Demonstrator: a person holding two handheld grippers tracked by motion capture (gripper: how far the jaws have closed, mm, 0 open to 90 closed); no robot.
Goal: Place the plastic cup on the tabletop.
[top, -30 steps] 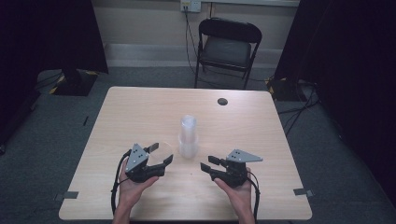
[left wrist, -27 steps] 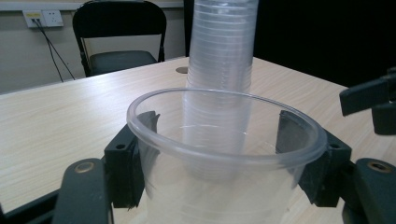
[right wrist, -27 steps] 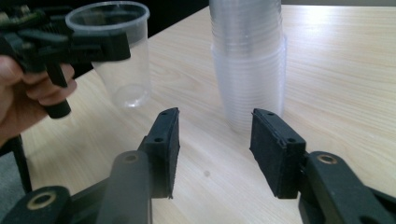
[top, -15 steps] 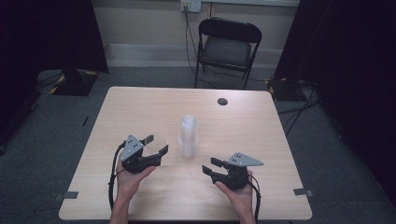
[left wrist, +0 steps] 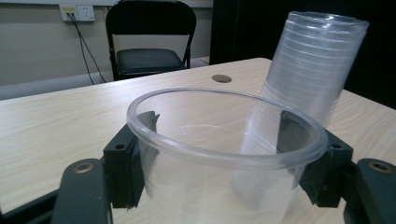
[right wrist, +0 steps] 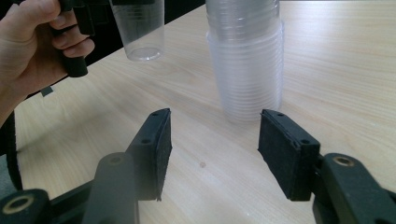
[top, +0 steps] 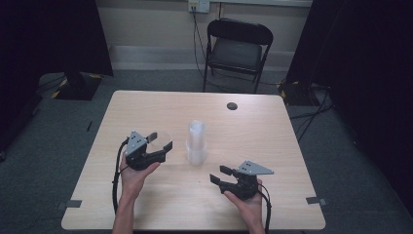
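The left gripper (top: 159, 141), at the high view's nine o'clock, is raised in the left hand (top: 134, 173), jaws pointing toward three o'clock and clamped. The right gripper (top: 219, 174), at five o'clock, points toward nine; its jaws have just been opening, nothing between them.

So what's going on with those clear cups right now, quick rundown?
Left gripper shut on single clear cup, held above the table. Right gripper open and empty, jaws just widened, facing the cup stack. Nothing in the way.
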